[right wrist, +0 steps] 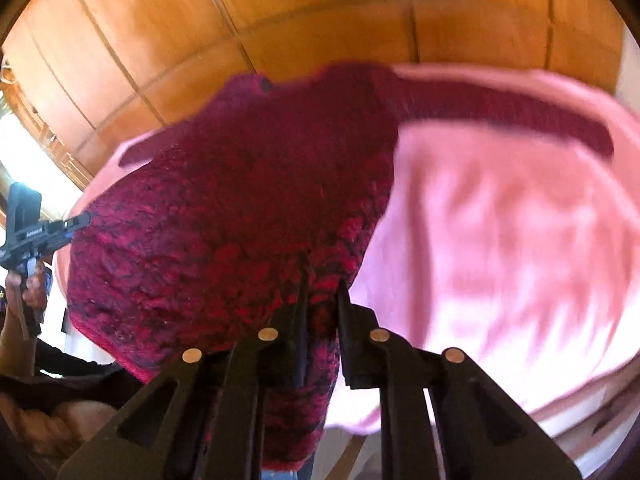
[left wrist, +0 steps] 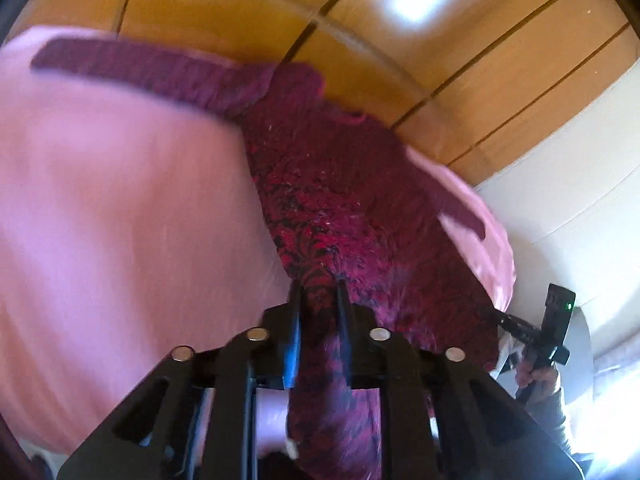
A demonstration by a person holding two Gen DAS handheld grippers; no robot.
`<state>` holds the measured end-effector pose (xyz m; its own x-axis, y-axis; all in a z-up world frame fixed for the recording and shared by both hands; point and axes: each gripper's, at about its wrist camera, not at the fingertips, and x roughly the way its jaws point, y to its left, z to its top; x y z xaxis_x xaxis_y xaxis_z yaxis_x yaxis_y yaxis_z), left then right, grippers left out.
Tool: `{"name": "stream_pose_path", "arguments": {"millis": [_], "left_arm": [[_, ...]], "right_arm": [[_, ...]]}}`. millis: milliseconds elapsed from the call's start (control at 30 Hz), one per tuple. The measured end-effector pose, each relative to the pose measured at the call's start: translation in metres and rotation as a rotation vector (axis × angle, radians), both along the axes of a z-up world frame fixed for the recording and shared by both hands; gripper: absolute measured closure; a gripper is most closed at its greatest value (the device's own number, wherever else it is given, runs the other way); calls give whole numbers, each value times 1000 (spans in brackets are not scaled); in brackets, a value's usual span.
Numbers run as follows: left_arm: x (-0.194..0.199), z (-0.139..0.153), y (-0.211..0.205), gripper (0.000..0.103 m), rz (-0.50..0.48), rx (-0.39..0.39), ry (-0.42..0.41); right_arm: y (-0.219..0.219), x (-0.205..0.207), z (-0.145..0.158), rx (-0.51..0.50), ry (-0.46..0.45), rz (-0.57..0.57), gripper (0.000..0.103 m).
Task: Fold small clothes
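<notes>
A dark red fuzzy sweater (left wrist: 340, 200) fills the middle of the left wrist view, its lower edge running down between the fingers of the left gripper (left wrist: 320, 286), which are clamped on the knit. In the right wrist view the same sweater (right wrist: 240, 220) takes up the centre and left, and the right gripper (right wrist: 322, 276) is pinched shut on its hem as well. A pink bedspread (left wrist: 100, 220) lies under the sweater and covers the left of that frame; it fills the right side in the right wrist view (right wrist: 500, 240). One sleeve (right wrist: 520, 120) stretches across the pink cloth toward the upper right. Wooden wardrobe doors (right wrist: 320, 20) stand behind, across the top of both views. Both pictures are blurred.
</notes>
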<state>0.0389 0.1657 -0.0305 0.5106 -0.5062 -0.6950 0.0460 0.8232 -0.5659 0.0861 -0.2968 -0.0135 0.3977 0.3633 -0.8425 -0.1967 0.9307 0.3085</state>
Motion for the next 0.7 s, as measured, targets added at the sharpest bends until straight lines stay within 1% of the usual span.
{"name": "stream_pose_path", "arguments": {"millis": [33, 67, 100, 133, 167, 200, 267, 300, 333, 367, 400, 433, 467, 500, 533, 567, 633, 700], "left_arm": [[-3, -9, 1, 87, 18, 8, 13], [-9, -22, 5, 83, 34, -24, 34], [-14, -29, 7, 64, 37, -64, 43], [-19, -36, 8, 47, 53, -85, 47], [-24, -40, 7, 44, 70, -81, 44], [-28, -45, 4, 44, 68, -73, 40], [-31, -58, -3, 44, 51, -91, 57], [-31, -61, -8, 62, 40, -93, 60], [-33, -63, -14, 87, 25, -58, 64], [-32, -62, -18, 89, 13, 3, 58], [-33, -60, -19, 92, 8, 4, 44], [-35, -57, -17, 94, 5, 14, 34], [-37, -53, -15, 95, 4, 52, 26], [-40, -50, -12, 96, 1, 74, 21], [-42, -51, -10, 96, 1, 76, 27], [-44, -53, -7, 96, 4, 80, 40], [-46, -59, -10, 96, -4, 104, 72], [-47, -59, -10, 95, -2, 98, 85]], "right_arm": [[-2, -1, -7, 7, 14, -11, 80], [-4, -4, -14, 20, 35, -24, 69], [-8, -7, -22, 37, 54, -47, 62], [-9, -7, -28, 57, 66, -60, 56], [-7, -14, -30, 75, 79, -64, 54], [-6, -15, -36, 85, 98, -65, 54], [1, -15, -46, 101, 130, -59, 54], [8, -15, -50, 98, 130, -56, 62], [15, -14, -51, 81, 123, -48, 70], [16, -14, -48, 79, 119, -42, 81], [16, -14, -45, 80, 112, -42, 85], [17, -16, -38, 72, 94, -38, 86], [19, -19, -28, 58, 66, -24, 87], [20, -25, -18, 49, 34, -6, 88], [20, -31, -8, 39, 13, 10, 88], [21, -35, -8, 23, 21, 18, 88], [21, -40, -21, -11, 72, 34, 89], [26, -45, -44, -33, 156, 34, 89]]}}
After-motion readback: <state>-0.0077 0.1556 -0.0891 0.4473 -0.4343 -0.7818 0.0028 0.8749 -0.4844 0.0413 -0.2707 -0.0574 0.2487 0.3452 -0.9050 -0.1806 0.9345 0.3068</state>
